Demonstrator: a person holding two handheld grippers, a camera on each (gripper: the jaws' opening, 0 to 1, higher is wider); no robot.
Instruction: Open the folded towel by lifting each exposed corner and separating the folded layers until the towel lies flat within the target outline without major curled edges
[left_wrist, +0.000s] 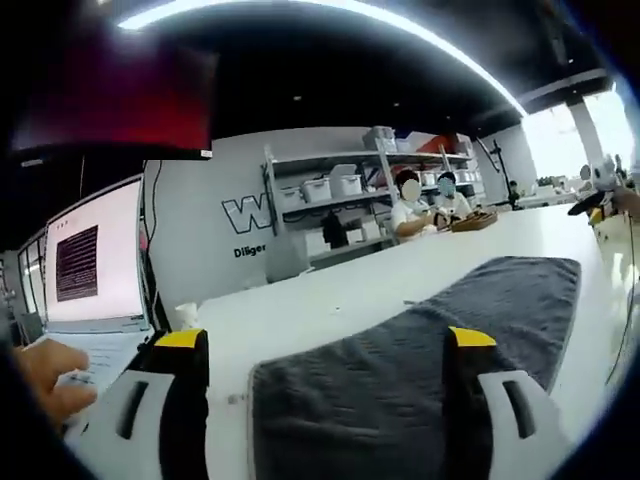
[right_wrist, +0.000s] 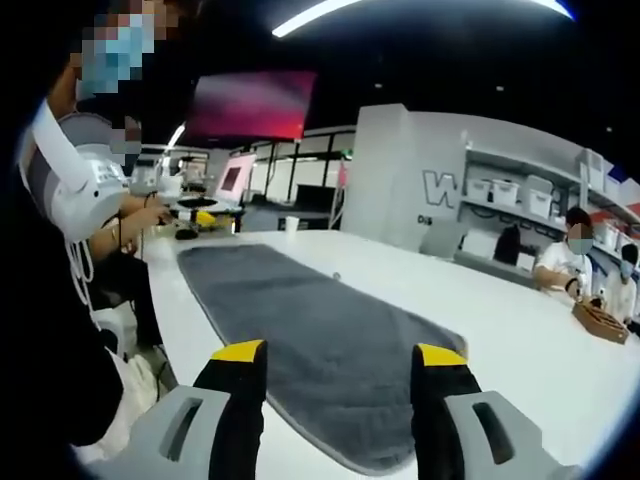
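Honestly, with both yellow-tipped grippers hovering open and empty over the long dark-grey fluffy towel on the white table, which seems spread already, they'd best just pinch curled edges flat.

A: Room? Dark ceiling with a curved light strip, grey wall bearing white lettering, shelving stocked with white bins.

B: White bench, red-lit screen overhead, bright window far right.
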